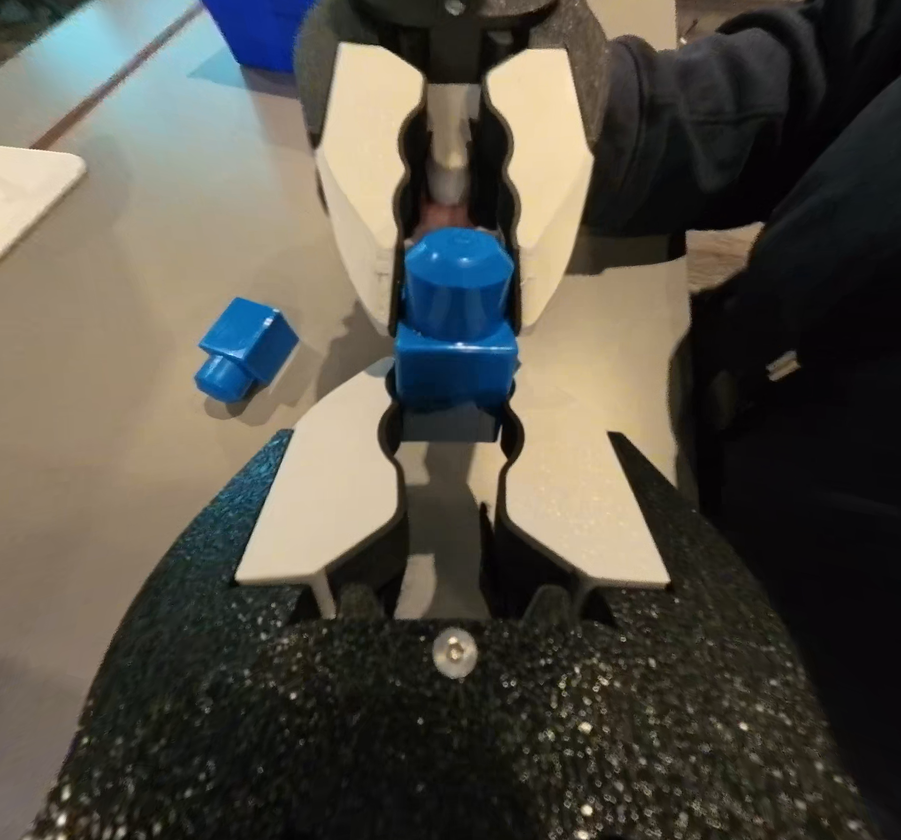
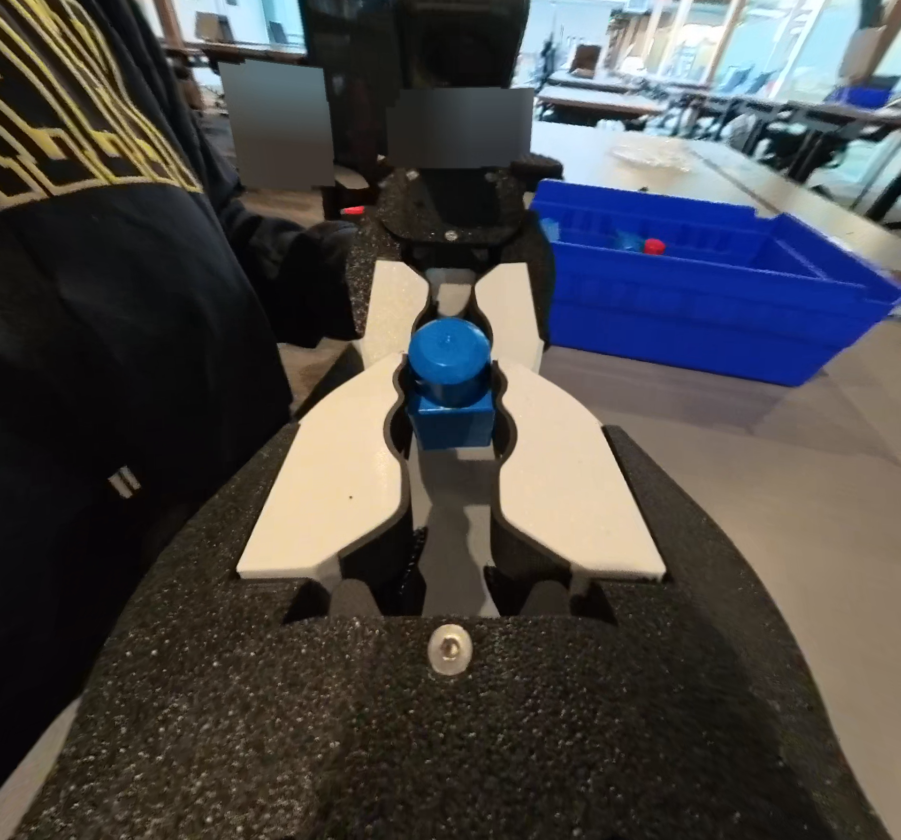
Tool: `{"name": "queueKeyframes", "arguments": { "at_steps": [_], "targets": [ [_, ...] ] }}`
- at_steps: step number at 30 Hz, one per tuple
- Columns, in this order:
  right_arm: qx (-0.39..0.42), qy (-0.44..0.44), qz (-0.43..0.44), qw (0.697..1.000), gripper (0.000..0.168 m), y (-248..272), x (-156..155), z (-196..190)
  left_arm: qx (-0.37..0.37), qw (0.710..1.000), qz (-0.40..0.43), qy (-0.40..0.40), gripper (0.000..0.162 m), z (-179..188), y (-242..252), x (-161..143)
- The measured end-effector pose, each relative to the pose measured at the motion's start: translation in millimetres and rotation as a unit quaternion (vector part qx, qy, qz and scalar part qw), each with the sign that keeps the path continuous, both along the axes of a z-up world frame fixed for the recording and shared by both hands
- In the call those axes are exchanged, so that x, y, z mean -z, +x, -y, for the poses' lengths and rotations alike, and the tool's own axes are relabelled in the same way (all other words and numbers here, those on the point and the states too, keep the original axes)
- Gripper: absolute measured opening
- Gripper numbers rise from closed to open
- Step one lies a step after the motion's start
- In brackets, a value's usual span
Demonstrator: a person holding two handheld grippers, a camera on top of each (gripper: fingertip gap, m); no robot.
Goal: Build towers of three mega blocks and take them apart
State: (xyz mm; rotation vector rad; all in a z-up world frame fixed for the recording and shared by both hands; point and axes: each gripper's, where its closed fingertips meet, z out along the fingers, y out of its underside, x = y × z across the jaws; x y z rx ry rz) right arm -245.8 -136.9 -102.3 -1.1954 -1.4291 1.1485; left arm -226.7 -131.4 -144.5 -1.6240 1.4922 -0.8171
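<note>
We've got both grippers meeting nose to nose over the worktop (image 1: 161,231), and between them sits a blue stack (image 1: 456,329) of mega blocks. The left gripper (image 1: 446,419) has its jaws clenched on the lower block (image 1: 439,426), the darker one half hidden between the tips. The right gripper (image 2: 448,404) clamps its jaws on the upper block (image 2: 451,419), stud pointing up. Two blocks only in this stack, as far as we can see.

So which way is this going? We judge it a join or a split at that seam; the frames alone don't settle it. Either way, the next move wants a straight push or pull along the stud axis, no twisting, with the lower grip held firm.

A third blue block (image 1: 246,353) lies tipped on its side on the worktop, near the left gripper and clear of it. That's the one to fetch if we're building. Behind stands the blue bin (image 2: 731,309), with a few pieces inside. A dark sleeve (image 1: 707,134) crowds the right side, and the two grippers leave each other little room.
</note>
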Motion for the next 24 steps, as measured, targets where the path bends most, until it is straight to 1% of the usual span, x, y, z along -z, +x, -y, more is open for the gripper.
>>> {"name": "queueKeyframes", "arguments": {
  "at_steps": [2, 3, 4, 6, 8, 9, 10, 11, 12, 14, 16, 18, 19, 21, 22, 23, 24],
  "targets": [
    [0.017, 0.015, -0.017, 1.000, 0.031, 2.8, -3.1, -3.8, -0.025, 0.999, 0.020, 0.019, 0.039, -6.9, 0.3, -4.9],
    [0.017, 0.015, -0.020, 1.000, 0.031, 3.7, -3.3, -3.5, -0.031, 0.999, 0.021, 0.026, 0.044, -8.8, 0.1, -4.9],
    [0.014, 0.013, -0.020, 1.000, 0.031, 3.8, -2.0, -2.7, -0.026, 0.999, 0.017, 0.030, 0.038, -7.9, 0.4, -3.4],
    [0.009, 0.009, -0.015, 1.000, 0.031, 3.6, 1.8, -1.7, -0.018, 0.999, 0.005, 0.037, 0.036, -6.2, 1.6, 1.5],
    [0.014, 0.009, -0.011, 1.000, 0.032, 5.6, 2.9, -5.6, -0.025, 0.999, 0.003, 0.039, 0.035, -8.5, 0.9, 3.9],
    [0.035, 0.003, -0.012, 0.999, 0.040, 10.0, -0.2, -15.8, -0.039, 0.998, 0.003, 0.042, 0.035, -12.9, -0.4, 4.8],
    [0.062, -0.014, -0.010, 0.998, 0.053, 16.6, -3.6, -31.2, -0.055, 0.997, 0.002, 0.046, 0.035, -18.3, -3.4, 6.5],
    [0.092, -0.032, 0.014, 0.995, 0.053, 24.0, -0.9, -49.6, -0.069, 0.997, 0.003, 0.043, 0.035, -22.6, -6.8, 8.1],
    [0.140, -0.035, 0.060, 0.988, 0.052, 32.5, 9.2, -73.9, -0.076, 0.996, 0.009, 0.038, 0.035, -24.8, -9.5, 9.6],
    [0.184, -0.036, 0.192, 0.963, 0.056, 45.7, 41.8, -106.7, -0.083, 0.996, 0.016, 0.025, 0.035, -25.4, -12.3, 13.8],
    [0.178, -0.049, 0.317, 0.930, 0.064, 49.4, 72.1, -120.5, -0.084, 0.996, 0.018, 0.023, 0.035, -24.1, -11.8, 18.1],
    [0.172, -0.037, 0.417, 0.892, 0.065, 51.1, 96.4, -132.1, -0.085, 0.996, 0.019, 0.025, 0.035, -23.6, -9.6, 21.1],
    [0.163, -0.034, 0.450, 0.877, 0.065, 49.7, 105.7, -135.5, -0.084, 0.996, 0.022, 0.024, 0.035, -23.0, -7.9, 22.0],
    [0.146, -0.033, 0.482, 0.863, 0.062, 42.9, 119.0, -139.8, -0.081, 0.996, 0.031, 0.021, 0.035, -21.6, -3.9, 22.4],
    [0.138, -0.035, 0.495, 0.857, 0.051, 41.3, 123.7, -139.8, -0.080, 0.996, 0.033, 0.019, 0.035, -21.1, -2.2, 23.1],
    [0.129, -0.048, 0.488, 0.862, 0.036, 36.8, 122.0, -136.9, -0.081, 0.996, 0.037, 0.018, 0.035, -20.9, -0.7, 23.5],
    [0.137, -0.042, 0.485, 0.863, 0.036, 37.0, 119.8, -138.6, -0.082, 0.996, 0.042, 0.015, 0.035, -20.5, 0.9, 23.7]
  ]
}}
